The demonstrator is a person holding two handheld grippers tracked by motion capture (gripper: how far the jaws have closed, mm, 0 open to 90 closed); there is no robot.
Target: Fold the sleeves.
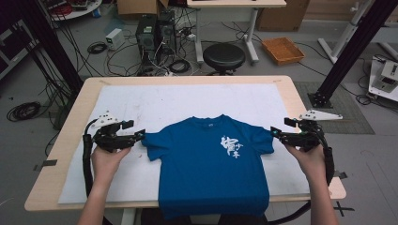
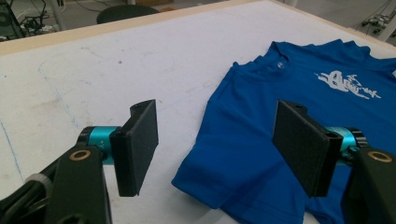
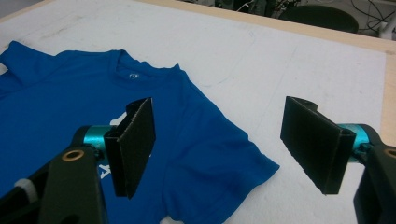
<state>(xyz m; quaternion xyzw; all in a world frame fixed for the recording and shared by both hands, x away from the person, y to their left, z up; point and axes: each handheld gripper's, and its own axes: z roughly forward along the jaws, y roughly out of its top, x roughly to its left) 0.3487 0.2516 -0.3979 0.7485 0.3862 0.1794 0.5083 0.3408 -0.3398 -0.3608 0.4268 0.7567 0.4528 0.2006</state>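
A blue T-shirt (image 1: 211, 164) with a white print lies flat on the white mat, collar toward the far side, its hem hanging over the near table edge. My left gripper (image 1: 140, 135) hovers just off the shirt's left sleeve, jaws wide apart and empty. In the left gripper view that sleeve (image 2: 219, 182) lies on the mat below and between the gripper's (image 2: 215, 149) pads. My right gripper (image 1: 274, 132) is open at the right sleeve. In the right gripper view the sleeve's end (image 3: 233, 182) lies below the gap of the gripper (image 3: 222, 149), untouched.
The white mat (image 1: 141, 103) covers most of the wooden table (image 1: 75, 112). Beyond the far edge stand a black stool (image 1: 224, 56), computer cases with cables on the floor and an orange tray (image 1: 282, 49). Black frame posts rise at both sides.
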